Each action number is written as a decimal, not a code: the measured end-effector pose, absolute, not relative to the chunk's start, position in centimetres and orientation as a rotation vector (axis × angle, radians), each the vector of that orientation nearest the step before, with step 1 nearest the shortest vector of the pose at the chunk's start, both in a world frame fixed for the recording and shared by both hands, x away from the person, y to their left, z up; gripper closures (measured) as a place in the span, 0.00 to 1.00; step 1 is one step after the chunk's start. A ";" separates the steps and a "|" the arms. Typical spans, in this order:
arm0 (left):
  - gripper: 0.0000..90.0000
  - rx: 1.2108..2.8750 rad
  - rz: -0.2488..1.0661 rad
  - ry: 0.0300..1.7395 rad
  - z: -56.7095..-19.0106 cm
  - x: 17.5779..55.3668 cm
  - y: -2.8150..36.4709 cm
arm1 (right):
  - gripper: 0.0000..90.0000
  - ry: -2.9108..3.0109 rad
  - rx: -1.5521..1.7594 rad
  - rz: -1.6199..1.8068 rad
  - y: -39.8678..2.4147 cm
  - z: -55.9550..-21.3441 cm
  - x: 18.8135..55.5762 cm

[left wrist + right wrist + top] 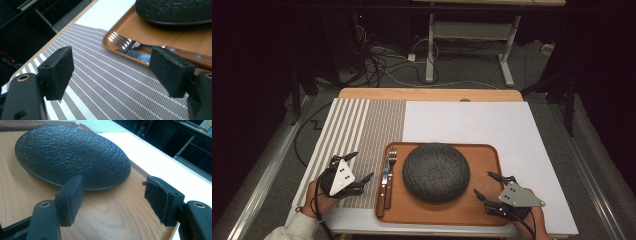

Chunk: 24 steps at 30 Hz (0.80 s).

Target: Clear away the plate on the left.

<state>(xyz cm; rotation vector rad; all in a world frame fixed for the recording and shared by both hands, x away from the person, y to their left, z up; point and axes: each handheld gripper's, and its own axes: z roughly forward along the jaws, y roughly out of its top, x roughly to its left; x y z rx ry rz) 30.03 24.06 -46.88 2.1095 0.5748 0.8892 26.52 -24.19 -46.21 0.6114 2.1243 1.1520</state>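
A brown wooden tray (484,157) lies at the table's front edge. On it rests a round, dark, rough-textured plate (436,171), with a fork (391,161) and a wooden-handled knife (385,192) side by side to its left. My left gripper (362,165) hovers open over the striped placemat (357,130), just left of the tray and beside the cutlery. In the left gripper view, its jaws (112,62) stand wide apart with nothing between them, with the fork (120,40) just ahead. My right gripper (483,183) is open over the tray's front right part, and its jaws (115,192) point at the plate (70,155).
A white sheet (492,122) covers the table to the right of the placemat and behind the tray. The wooden tabletop edge (427,94) shows at the back. Beyond it are floor cables and a white desk frame (472,35).
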 end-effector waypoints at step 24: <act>0.19 2.166 0.816 0.614 -48.7 27.8 25.0 | 0.36 2.114 0.613 1.152 -24.4 -46.1 26.4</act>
